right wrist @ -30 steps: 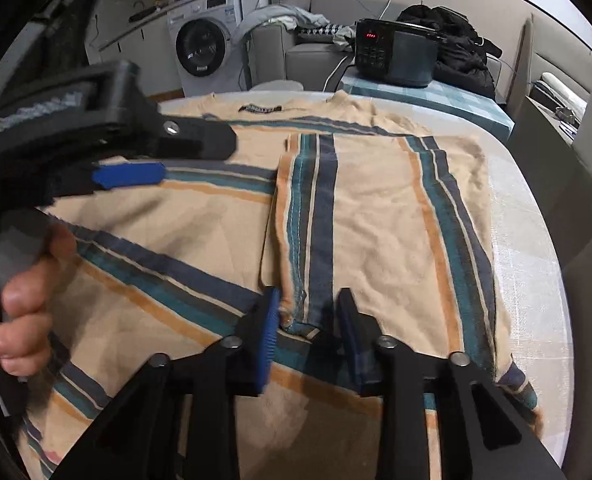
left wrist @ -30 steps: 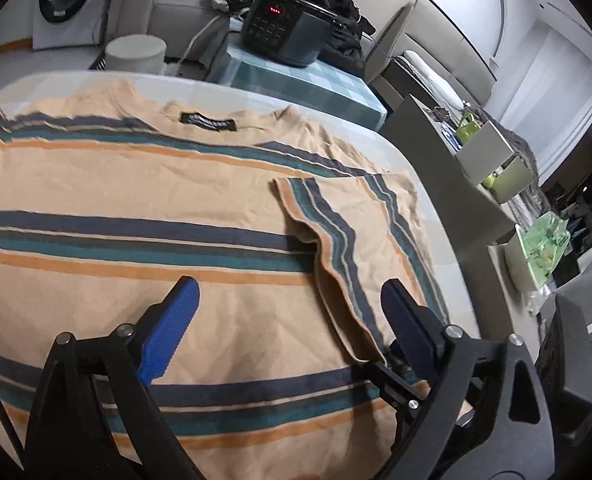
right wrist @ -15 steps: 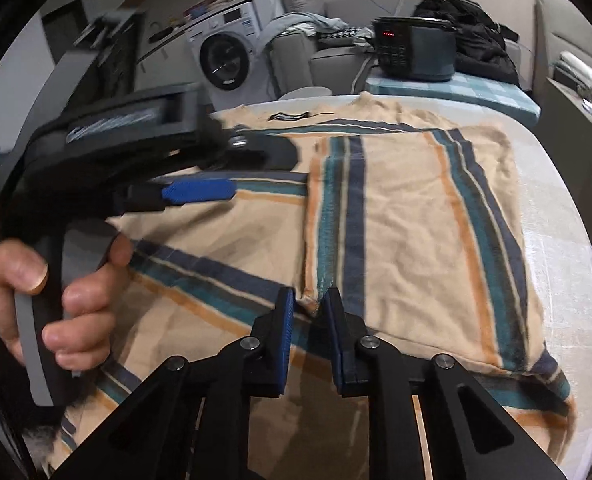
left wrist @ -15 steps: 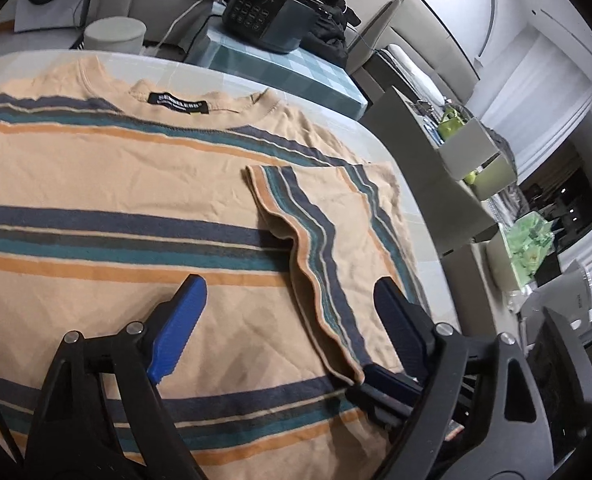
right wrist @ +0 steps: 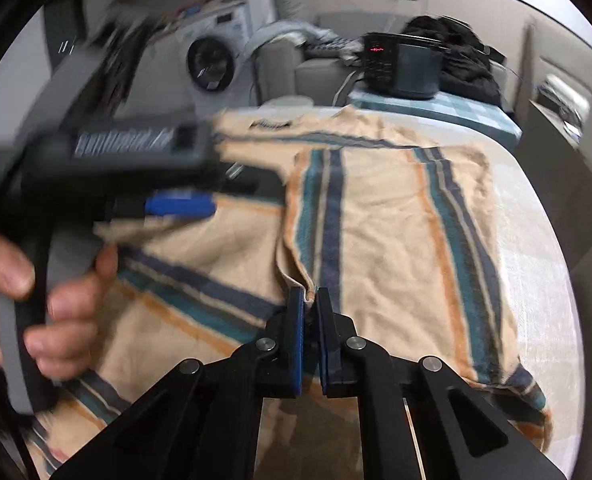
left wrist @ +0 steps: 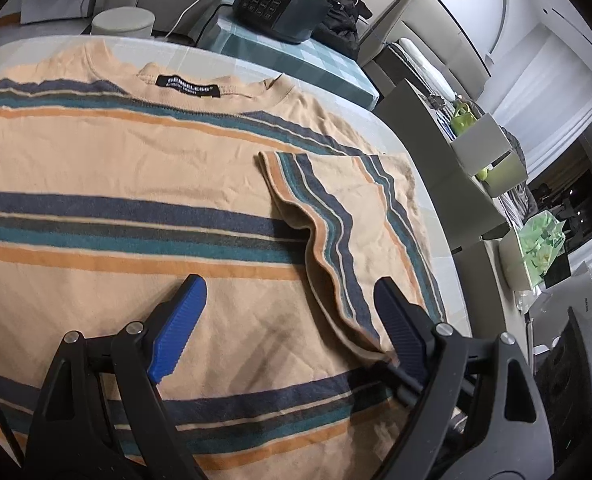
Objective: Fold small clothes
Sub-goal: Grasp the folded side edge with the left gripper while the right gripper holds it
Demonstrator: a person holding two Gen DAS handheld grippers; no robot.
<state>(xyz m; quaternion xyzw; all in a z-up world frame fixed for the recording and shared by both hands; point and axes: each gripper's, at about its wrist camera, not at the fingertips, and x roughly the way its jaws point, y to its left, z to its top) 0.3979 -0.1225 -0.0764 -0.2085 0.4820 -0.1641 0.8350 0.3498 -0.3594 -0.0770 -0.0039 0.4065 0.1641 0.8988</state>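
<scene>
Now right claw [right wrist: 310, 300] pinched tight on folded sleeve [right wrist: 380, 236] edge, left claw [left wrist: 288, 312] spread wide above striped shirt [left wrist: 108, 184]

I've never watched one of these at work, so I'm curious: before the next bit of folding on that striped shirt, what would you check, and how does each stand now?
1. Right gripper shut on the folded sleeve edge: ok.
2. Left gripper open above the shirt, holding nothing: ok.
3. Sleeve lying flat: not ok, its edge ripples.
4. Shirt fully on the table: cannot tell.
5. Right-wrist view sharp: not ok, blurred.
</scene>
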